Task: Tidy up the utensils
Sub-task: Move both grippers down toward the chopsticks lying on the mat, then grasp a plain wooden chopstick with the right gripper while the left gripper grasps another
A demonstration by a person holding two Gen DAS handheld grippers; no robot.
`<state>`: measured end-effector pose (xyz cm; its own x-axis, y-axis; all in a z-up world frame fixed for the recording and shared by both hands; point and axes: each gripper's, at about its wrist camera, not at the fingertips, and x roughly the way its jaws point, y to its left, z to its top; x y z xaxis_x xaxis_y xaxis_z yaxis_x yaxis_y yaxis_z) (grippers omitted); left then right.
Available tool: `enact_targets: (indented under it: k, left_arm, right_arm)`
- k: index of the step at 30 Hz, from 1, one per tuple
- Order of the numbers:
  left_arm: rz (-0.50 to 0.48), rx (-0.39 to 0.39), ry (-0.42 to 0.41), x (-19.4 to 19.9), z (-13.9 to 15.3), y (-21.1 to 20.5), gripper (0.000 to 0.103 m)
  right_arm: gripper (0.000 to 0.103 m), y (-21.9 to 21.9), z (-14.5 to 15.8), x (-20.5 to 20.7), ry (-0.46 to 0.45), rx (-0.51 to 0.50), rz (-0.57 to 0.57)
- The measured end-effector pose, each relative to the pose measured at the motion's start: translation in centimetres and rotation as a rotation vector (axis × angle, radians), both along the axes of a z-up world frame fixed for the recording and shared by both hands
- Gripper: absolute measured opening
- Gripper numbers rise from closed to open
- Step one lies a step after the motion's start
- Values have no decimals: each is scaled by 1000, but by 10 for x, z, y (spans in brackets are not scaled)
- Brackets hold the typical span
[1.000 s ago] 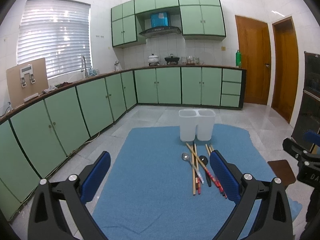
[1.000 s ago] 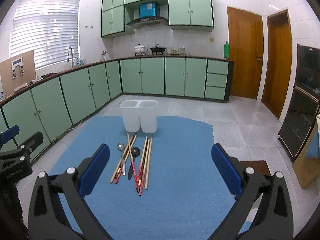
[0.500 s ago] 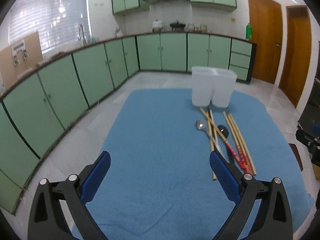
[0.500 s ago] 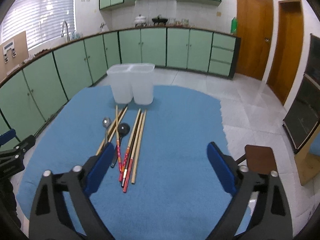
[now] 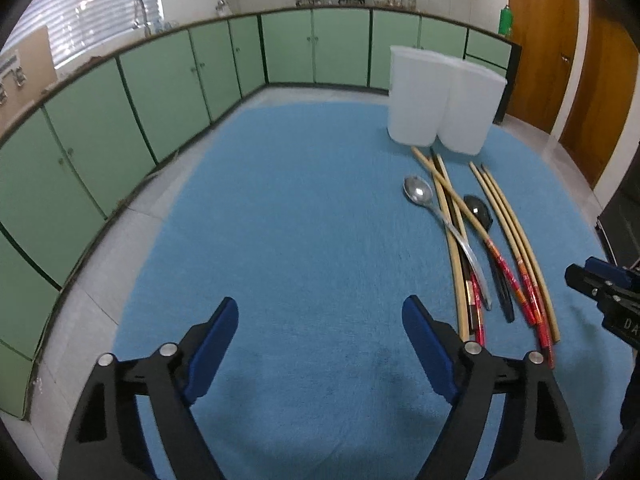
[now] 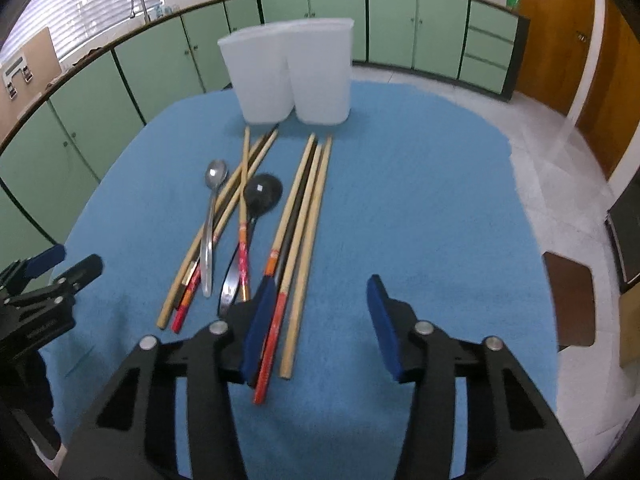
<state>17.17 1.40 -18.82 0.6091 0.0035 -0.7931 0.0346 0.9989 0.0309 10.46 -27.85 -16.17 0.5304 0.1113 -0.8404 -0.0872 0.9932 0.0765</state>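
Several chopsticks (image 6: 298, 224) (image 5: 516, 248), a steel spoon (image 6: 211, 216) (image 5: 440, 216) and a black spoon (image 6: 256, 208) (image 5: 486, 232) lie on a blue mat (image 6: 400, 200) (image 5: 300, 220). A white two-compartment holder (image 6: 292, 72) (image 5: 440, 100) stands upright behind them. My right gripper (image 6: 320, 320) hovers over the near ends of the right-hand chopsticks, its jaws closing, with nothing between the pads. My left gripper (image 5: 320, 332) hangs over bare mat left of the utensils, jaws narrowing slightly, nothing between them.
Green base cabinets (image 5: 160, 80) curve along the left and back under a counter with a sink (image 6: 138, 0). Wooden doors (image 5: 560, 48) stand at the right. A brown stool (image 6: 568, 300) sits on the tiled floor right of the mat.
Both grippers have dropped toward the mat and tilted downward, so the utensils look larger and closer. The right jaws have narrowed markedly, the left slightly.
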Motion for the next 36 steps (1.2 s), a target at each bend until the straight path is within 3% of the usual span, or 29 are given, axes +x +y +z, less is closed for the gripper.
enact_targets:
  k: [6,9,15,24,27,31,36]
  left_arm:
    - [-49,-3,55,-3,-22,-15,82]
    - [-60,-5,67,-7,-28,-20,82]
    - [-67,-14,64,-12,-28,-26,82]
    - [-89,-11,49,-16,-23,-34,82]
    - [-90,-8,47,-17,-23,-34,82]
    - [-94,-6,48,-17,-23,-35,82]
    - [-122,-14,39,-22,-21,-42,82]
  right_arm:
    - [39,-5,-26,-22,60,-3,7]
    - [39,-9,-26,-36,46,12,3]
    - [38,2,-29,-43,35,-55,47]
    - [35,15,-30,-35,21,-72,73]
    - [29,17,-31,-30,24,-54,74]
    - [11,11,-30,-32,15,-73,62]
    - [9,-3,-31,-33,13,-31,32]
